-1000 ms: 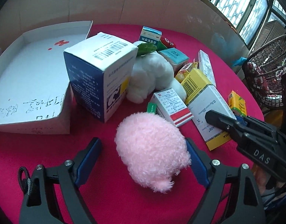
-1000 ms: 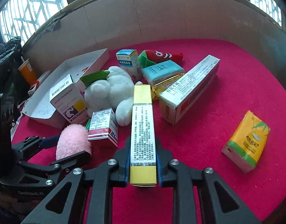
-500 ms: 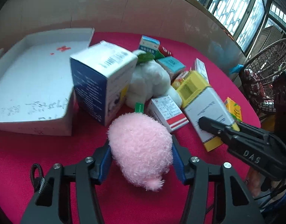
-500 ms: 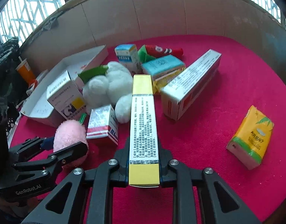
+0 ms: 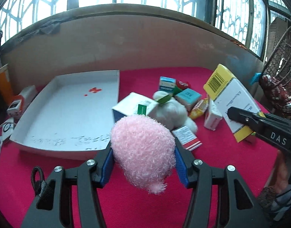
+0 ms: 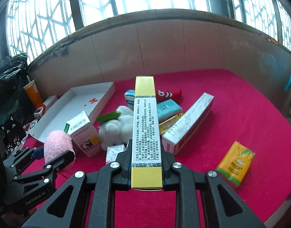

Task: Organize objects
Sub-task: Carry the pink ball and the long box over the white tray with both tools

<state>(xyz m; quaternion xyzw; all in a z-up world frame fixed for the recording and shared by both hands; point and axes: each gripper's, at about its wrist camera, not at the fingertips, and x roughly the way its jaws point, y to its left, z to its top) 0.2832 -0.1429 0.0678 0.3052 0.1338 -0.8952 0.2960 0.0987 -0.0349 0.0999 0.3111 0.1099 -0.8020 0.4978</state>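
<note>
My left gripper (image 5: pixel 143 156) is shut on a fluffy pink plush toy (image 5: pixel 143 148), and both blue pads press into its sides above the red cloth. In the right wrist view the same pink plush toy (image 6: pixel 57 144) shows at the lower left in the left gripper (image 6: pixel 50 157). My right gripper (image 6: pixel 146 153) is shut on a long yellow and white medicine box (image 6: pixel 145 117), which points forward and is lifted off the cloth. The medicine box (image 5: pixel 234 98) also appears at the right of the left wrist view. An open white tray (image 5: pixel 69 114) with a red cross lies at the back left.
On the red cloth lie a white plush toy (image 6: pixel 116 125), a blue and white carton (image 6: pixel 84 133), a long white box (image 6: pixel 189 123), a teal box (image 6: pixel 168 108), a red plush (image 6: pixel 168 95) and a yellow tissue pack (image 6: pixel 234 163). A cardboard wall rings the table.
The left jaws closed onto the pink plush toy and lifted it. The right gripper rose with the yellow and white box. Both views now tilt up towards the windows.
</note>
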